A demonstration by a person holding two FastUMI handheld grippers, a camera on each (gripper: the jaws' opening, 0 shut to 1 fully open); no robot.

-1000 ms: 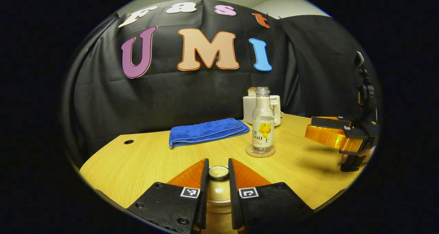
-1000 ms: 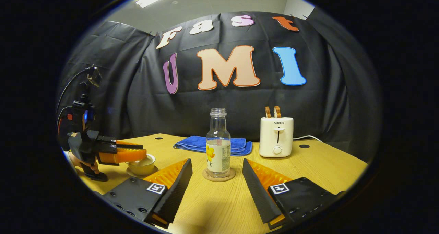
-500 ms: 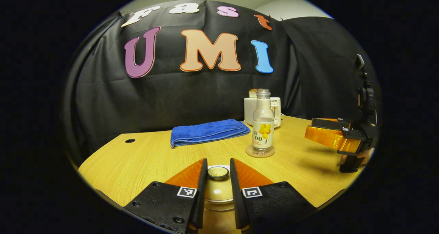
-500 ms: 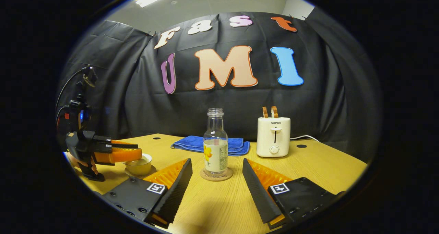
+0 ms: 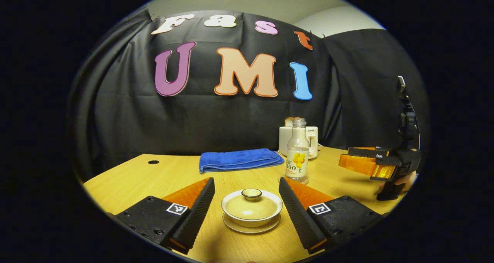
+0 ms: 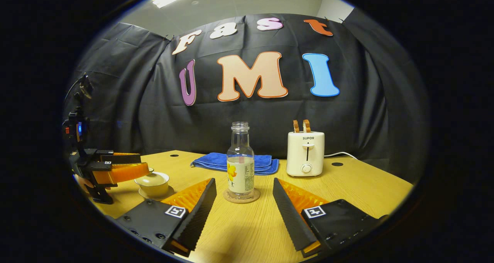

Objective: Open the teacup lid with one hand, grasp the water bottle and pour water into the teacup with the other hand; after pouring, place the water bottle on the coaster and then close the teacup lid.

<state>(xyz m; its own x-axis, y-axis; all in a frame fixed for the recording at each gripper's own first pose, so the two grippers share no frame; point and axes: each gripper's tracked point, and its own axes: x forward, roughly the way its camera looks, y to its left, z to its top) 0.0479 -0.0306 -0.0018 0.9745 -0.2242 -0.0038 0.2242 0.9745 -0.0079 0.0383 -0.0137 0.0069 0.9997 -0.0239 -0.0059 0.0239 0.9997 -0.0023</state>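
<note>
Lid [image 5: 251,194] seated on teacup [image 5: 251,211], bottle [image 6: 240,166] parked on coaster [image 6: 241,196], both grippers' fingers spread open, gripping nothing, task apparently finished.

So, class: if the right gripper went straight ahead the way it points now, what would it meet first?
Most likely the clear glass water bottle on its round cork coaster, centred ahead of the right gripper, whose jaws are open.

Toaster [image 5: 313,141] partly hidden behind the water bottle [image 5: 297,155]
</note>
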